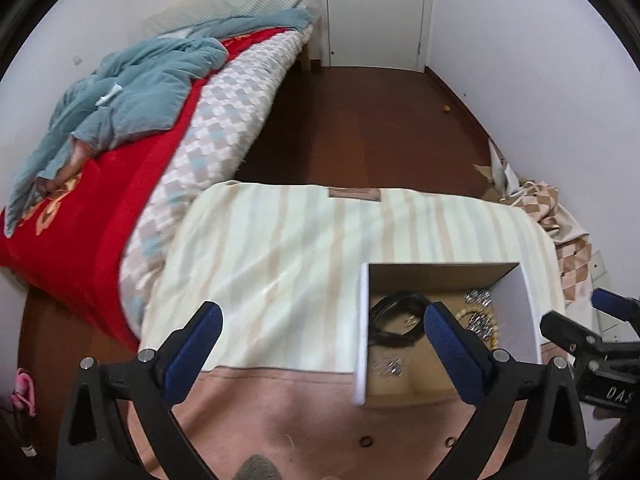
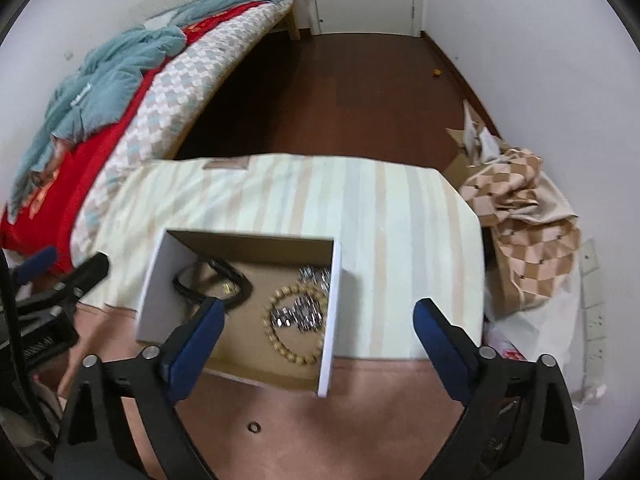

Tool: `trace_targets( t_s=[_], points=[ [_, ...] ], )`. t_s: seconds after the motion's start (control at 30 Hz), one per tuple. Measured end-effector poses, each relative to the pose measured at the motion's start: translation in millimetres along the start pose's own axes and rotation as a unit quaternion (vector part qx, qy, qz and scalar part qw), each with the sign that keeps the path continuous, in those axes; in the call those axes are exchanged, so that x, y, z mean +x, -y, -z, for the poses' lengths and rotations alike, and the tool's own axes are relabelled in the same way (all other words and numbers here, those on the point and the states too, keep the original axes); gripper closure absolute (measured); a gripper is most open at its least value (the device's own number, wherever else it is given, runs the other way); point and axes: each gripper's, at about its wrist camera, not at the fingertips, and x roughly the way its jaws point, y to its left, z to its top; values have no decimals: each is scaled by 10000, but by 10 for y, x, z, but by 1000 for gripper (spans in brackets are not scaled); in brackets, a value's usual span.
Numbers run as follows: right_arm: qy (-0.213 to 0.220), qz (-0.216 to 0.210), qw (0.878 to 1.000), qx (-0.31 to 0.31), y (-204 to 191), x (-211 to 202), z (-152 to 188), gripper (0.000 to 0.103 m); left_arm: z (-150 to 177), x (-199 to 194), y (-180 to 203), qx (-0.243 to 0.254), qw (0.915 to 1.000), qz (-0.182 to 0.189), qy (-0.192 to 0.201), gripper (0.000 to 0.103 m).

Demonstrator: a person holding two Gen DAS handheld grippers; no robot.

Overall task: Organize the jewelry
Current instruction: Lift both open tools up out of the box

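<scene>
Both tools, left [image 1: 322,340] and right [image 2: 316,332], gape empty; a low pass could knock the box [image 2: 236,240] or snag its beads [image 2: 294,326]

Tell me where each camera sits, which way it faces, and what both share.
Left wrist: on the left gripper, tilted down at the striped cloth; open jaws, right gripper at the right edge.
Right wrist: on the right gripper, above the box; open jaws, left gripper at the left edge.
Shared: box, beads, bed, door.
</scene>
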Motion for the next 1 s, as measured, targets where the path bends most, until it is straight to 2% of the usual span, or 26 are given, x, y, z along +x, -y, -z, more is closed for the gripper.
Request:
trace_targets(
  t_s=[0.33,0.67,1.0],
  points=[
    [42,421,9991,101,-110,-167,327,0,300,-153,-40,-15,9998,-148,-139,0],
    [314,606,9976,155,-111,-541,421,0,342,-521,11,36,9997,-178,172,0],
    [924,691,9933,70,-278,-1156,550,0,396,-983,-63,-50,9988,-70,485,0]
  ],
)
